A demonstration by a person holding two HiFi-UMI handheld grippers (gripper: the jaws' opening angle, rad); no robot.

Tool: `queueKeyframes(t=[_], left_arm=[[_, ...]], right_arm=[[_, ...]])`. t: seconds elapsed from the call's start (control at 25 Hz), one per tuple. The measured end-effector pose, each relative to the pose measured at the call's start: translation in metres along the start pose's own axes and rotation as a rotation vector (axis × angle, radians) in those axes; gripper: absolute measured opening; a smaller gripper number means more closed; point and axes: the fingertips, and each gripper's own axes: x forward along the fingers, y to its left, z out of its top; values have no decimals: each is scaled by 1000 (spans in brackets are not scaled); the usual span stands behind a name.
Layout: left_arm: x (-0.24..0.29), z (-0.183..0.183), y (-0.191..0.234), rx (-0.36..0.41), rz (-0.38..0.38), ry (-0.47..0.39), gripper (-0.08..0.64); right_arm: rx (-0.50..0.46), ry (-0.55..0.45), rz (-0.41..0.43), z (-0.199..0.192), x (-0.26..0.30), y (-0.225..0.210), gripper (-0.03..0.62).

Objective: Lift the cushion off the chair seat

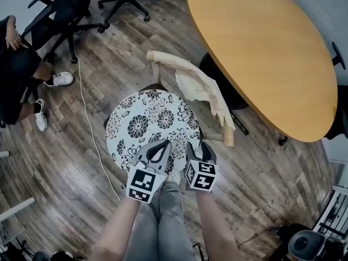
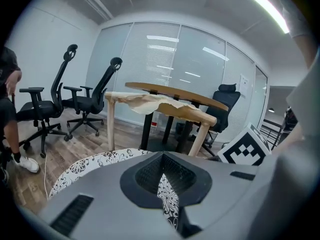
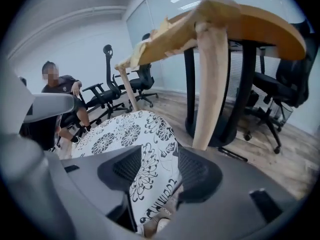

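A round white cushion (image 1: 152,125) with a black flower print lay on the seat of a pale wooden chair (image 1: 163,59), with the dark seat edge showing just past its rim. The left claw (image 1: 154,155) and the right claw (image 1: 196,152) sat side by side at the cushion's near edge.

In the left gripper view, the left claw (image 2: 163,164) was almost fully closed, pinching a thin fold of the printed cushion (image 2: 95,161) fabric between its jaws. In the right gripper view, the right claw (image 3: 157,154) was closed on a thicker part of the cushion (image 3: 125,129) edge, which filled the gap between its jaws.

A crumpled cream cloth (image 1: 204,88) hung over the chair's backrest. Just beyond the chair stood a large round wooden table (image 1: 266,42). The floor (image 1: 87,189) was grey-brown wood planks, with a white cable (image 1: 89,125) trailing across it left of the chair. Black office chairs (image 1: 65,10) stood at the far left, near a seated person (image 1: 16,69) in dark clothes and white shoes.
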Motion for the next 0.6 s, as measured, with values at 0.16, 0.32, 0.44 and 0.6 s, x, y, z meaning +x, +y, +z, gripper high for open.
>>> queueKeyframes(t=[0.16,0.32,0.44,0.6], left_arm=[[11,-10,-5,6,-22,20,-3],[18,-19,-3,12,-28,36,-3],[20,-24,1,9,-28,45,-3],[22,-31,4,10,-29,55,-3]], right_arm=[[52,47,7,-19,16,-13,245],[79,91,6,-33,32,-22,242],[83,123,16,-42,43,-25,229],[49,173,26,-52,57,-27,214]])
